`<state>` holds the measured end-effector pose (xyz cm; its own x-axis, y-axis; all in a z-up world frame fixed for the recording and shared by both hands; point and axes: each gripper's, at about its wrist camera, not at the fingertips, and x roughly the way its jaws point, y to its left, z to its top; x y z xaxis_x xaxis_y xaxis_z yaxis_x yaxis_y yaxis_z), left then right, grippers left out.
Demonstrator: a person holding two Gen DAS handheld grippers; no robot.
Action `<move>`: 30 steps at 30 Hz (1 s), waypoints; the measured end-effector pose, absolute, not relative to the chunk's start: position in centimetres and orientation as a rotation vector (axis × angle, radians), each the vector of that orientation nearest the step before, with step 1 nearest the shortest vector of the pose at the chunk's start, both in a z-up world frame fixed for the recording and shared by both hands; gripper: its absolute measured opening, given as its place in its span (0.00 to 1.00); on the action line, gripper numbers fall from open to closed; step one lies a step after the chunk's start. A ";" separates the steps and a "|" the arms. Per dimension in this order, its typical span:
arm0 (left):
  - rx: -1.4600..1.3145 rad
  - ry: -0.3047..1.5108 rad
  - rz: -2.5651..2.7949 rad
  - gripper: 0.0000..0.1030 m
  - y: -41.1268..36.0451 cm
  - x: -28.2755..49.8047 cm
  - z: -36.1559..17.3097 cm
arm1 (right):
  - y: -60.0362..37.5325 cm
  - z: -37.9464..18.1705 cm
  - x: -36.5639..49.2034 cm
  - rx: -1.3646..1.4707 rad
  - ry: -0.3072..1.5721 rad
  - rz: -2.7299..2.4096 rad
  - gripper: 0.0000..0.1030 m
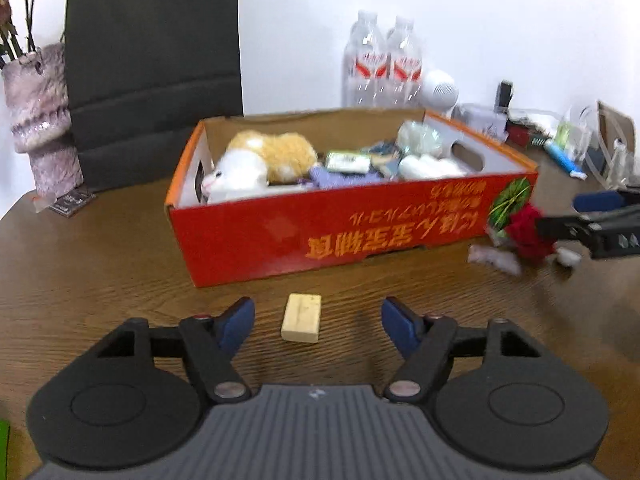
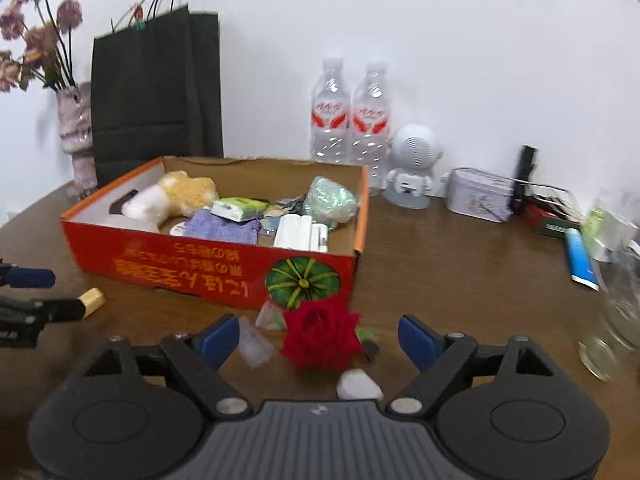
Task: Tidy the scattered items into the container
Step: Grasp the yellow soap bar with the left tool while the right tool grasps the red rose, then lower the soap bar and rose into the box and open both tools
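Left wrist view shows my left gripper open around a wooden block on the brown wood-grain bench, white wall behind.

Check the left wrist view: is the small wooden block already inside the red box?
No, the wooden block lies on the table in front of the red box, between the open left gripper's fingers.

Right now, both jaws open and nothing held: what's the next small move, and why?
Probably ease the left gripper forward and down so its jaws straddle the wooden block, then close. The block lies loose on the table, centred between the open jaws, just short of the red box. The right gripper looks likewise lined up on the red rose.
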<state>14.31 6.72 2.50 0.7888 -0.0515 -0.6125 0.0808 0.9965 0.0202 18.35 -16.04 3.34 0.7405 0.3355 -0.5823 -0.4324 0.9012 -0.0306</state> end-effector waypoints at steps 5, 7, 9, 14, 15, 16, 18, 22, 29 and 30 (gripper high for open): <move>0.026 0.705 -0.066 0.21 7.2 15.1 1.8 | -14.4 1.3 20.8 -0.192 0.660 0.436 0.54; 0.030 0.711 -0.060 0.21 7.1 14.8 2.0 | -14.4 0.6 21.0 -0.186 0.669 0.437 0.49; 0.025 0.712 -0.057 0.21 7.0 14.6 2.0 | -14.5 0.6 20.8 -0.175 0.655 0.441 0.47; -0.002 0.665 -0.032 0.21 6.9 13.2 3.5 | -15.1 1.7 19.8 -0.145 0.633 0.455 0.39; -0.001 0.642 -0.032 0.21 6.8 12.5 4.3 | -15.5 2.3 19.2 -0.133 0.623 0.462 0.39; 0.000 0.611 -0.040 0.21 6.7 11.8 5.2 | -15.9 3.0 18.7 -0.123 0.614 0.470 0.39; -0.002 0.557 -0.066 0.21 6.5 11.0 7.3 | -16.8 4.7 17.2 -0.098 0.589 0.490 0.39; -0.039 0.543 -0.100 0.21 6.4 14.6 11.8 | -17.8 9.2 16.4 -0.023 0.523 0.534 0.39; -0.133 0.862 -0.074 0.21 5.0 28.5 9.0 | -11.9 12.8 26.6 0.005 0.684 0.595 0.39; -0.133 0.880 -0.067 0.22 4.9 29.0 8.3 | -10.8 12.1 28.2 -0.001 0.735 0.589 0.39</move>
